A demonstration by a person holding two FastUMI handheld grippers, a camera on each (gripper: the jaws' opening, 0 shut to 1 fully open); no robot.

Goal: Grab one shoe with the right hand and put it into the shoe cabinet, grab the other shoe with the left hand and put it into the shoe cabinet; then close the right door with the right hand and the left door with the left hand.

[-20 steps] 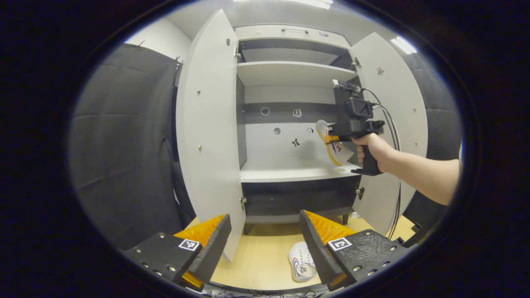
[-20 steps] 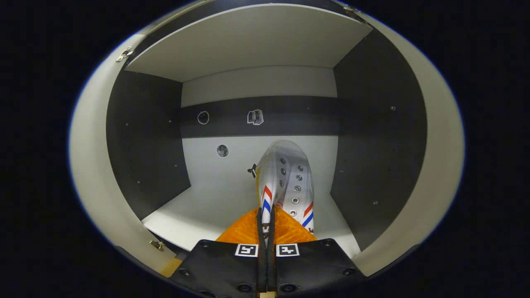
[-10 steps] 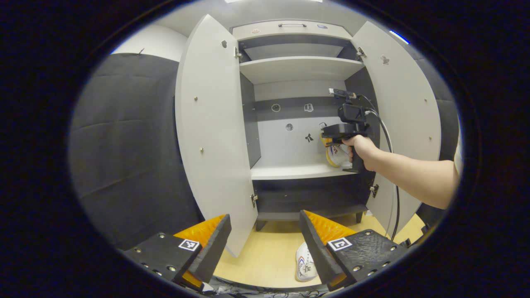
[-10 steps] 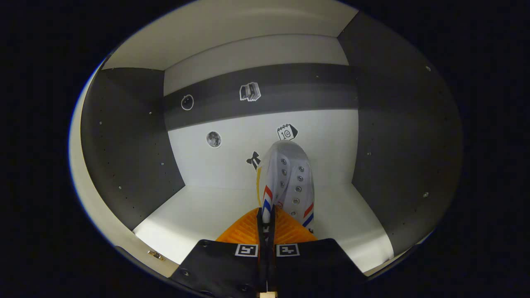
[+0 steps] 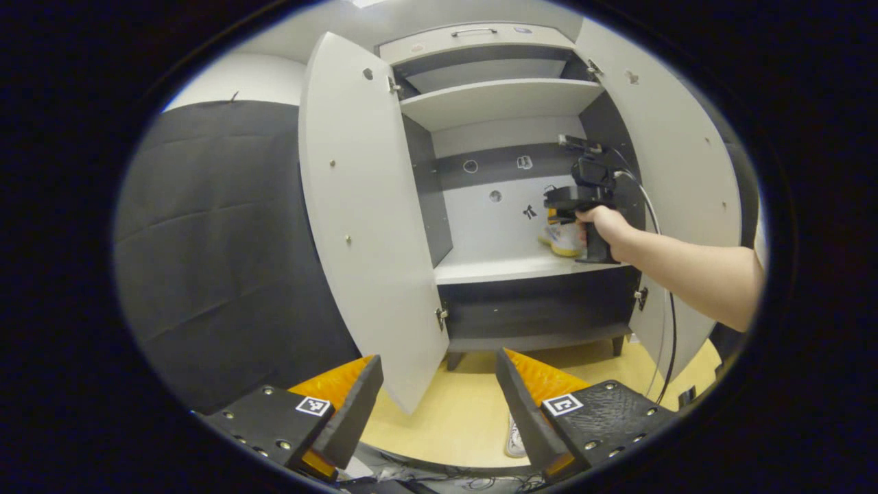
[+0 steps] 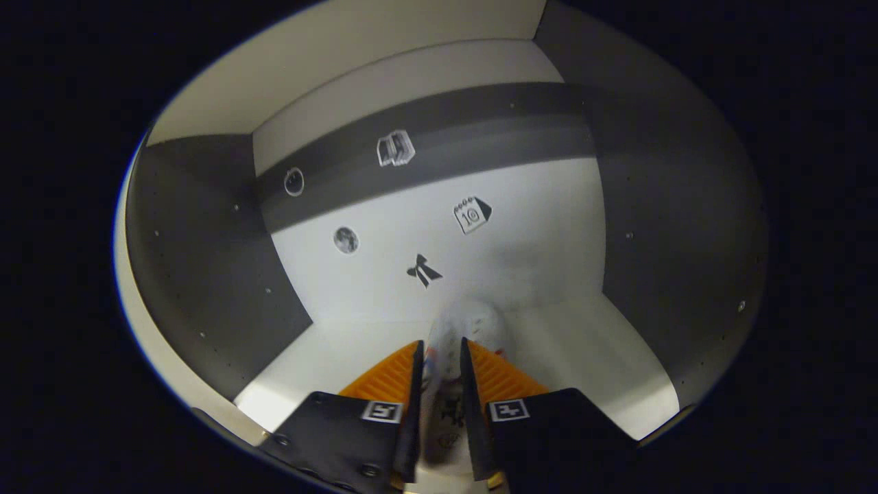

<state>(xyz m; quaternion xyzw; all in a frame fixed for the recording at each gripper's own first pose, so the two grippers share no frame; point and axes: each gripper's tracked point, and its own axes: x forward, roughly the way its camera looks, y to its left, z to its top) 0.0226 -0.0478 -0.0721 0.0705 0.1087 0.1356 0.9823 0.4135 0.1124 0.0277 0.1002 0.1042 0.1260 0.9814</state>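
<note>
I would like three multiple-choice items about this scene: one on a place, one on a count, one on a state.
1. Where is the shoe by the right gripper?
A. on the floor
B. on a cabinet shelf
C. on the cabinet's top

2. How many cabinet doors stand open?
A. none
B. one
C. two

3. How is the left gripper?
A. open, holding nothing
B. shut on a shoe
C. shut on a door

Key: 1 B, it lies on the white shelf; 2 C, the left door and right door are swung out; 3 A, its fingers stand apart.
</note>
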